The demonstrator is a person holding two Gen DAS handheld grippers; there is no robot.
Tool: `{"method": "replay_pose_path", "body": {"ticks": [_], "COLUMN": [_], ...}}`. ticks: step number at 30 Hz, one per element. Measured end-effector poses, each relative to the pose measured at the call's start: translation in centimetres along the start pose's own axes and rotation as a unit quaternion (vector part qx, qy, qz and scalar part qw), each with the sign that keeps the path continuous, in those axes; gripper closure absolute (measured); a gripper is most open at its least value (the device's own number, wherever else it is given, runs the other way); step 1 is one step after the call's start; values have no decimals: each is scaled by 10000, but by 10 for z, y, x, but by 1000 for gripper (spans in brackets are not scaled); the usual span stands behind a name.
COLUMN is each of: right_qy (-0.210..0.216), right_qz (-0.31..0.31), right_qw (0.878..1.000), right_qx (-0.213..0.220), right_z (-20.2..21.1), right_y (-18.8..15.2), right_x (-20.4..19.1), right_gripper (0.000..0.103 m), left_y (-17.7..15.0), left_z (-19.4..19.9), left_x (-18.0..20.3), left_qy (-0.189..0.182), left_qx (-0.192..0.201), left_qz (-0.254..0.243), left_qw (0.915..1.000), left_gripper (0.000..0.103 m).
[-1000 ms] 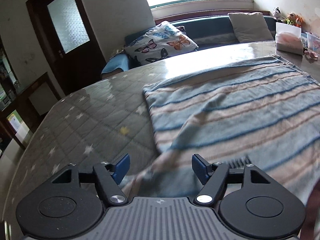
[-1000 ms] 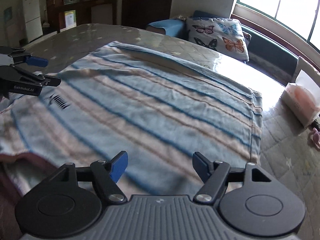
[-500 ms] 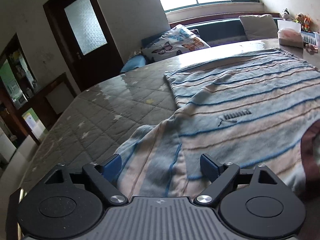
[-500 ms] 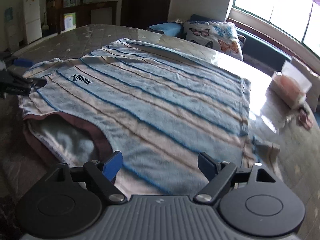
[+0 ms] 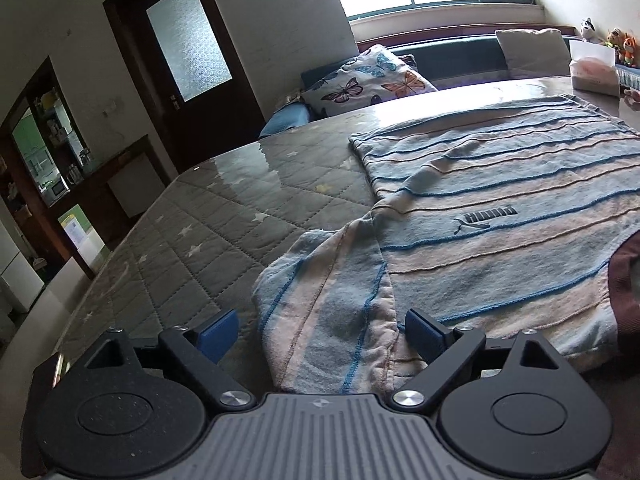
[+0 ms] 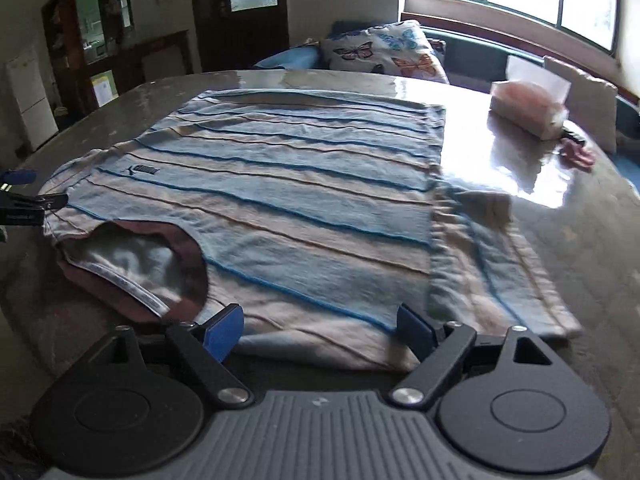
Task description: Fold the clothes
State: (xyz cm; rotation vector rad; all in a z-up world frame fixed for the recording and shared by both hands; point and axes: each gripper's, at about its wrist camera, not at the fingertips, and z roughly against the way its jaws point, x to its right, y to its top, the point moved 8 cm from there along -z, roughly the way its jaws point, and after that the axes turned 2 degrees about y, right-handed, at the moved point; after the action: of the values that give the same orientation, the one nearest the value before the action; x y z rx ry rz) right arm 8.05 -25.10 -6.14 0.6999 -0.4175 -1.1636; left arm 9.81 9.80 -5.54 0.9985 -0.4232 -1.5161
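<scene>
A light blue and beige striped T-shirt (image 6: pixel 288 184) with a maroon collar (image 6: pixel 188 252) lies spread front-up on the table. Its left sleeve (image 5: pixel 332 312) lies between the open fingers of my left gripper (image 5: pixel 322 334); the fingers do not press on it. My right gripper (image 6: pixel 320 330) is open over the shirt's near shoulder, with the right sleeve (image 6: pixel 500 264) spread to its right. The left gripper also shows at the left edge of the right wrist view (image 6: pixel 24 200). The shirt also shows in the left wrist view (image 5: pixel 500 216).
The table (image 5: pixel 208 240) has a glossy quilted star cover. A tissue box (image 6: pixel 528 108) and a small pink item (image 6: pixel 576 152) sit at its far right. A sofa with a butterfly pillow (image 5: pixel 368 84) stands behind, under the window. A dark door is at the back left.
Both grippers have drawn back toward the shirt's collar end. The shirt now lies flat with logo, collar and both sleeves showing. Both stay open.
</scene>
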Motion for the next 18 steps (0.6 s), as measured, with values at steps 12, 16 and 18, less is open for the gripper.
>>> {"method": "replay_pose_path", "body": {"ticks": [12, 16, 18], "right_qy": [-314, -443, -578], "right_qz": [-796, -1067, -1189], "right_qw": [9961, 9927, 9904], "right_qx": [218, 349, 398], "right_z": [5, 17, 19], "right_y": [-5, -9, -11], "right_x": [49, 65, 74], "right_gripper": [23, 26, 30], "left_y": [27, 42, 50], "left_z": [25, 31, 33], "left_x": [24, 46, 59], "left_qy": [-321, -582, -716], "left_qx": [359, 513, 589], "left_qz": [41, 15, -9], "left_qw": [9988, 9970, 9957], "left_gripper": [4, 4, 3]}}
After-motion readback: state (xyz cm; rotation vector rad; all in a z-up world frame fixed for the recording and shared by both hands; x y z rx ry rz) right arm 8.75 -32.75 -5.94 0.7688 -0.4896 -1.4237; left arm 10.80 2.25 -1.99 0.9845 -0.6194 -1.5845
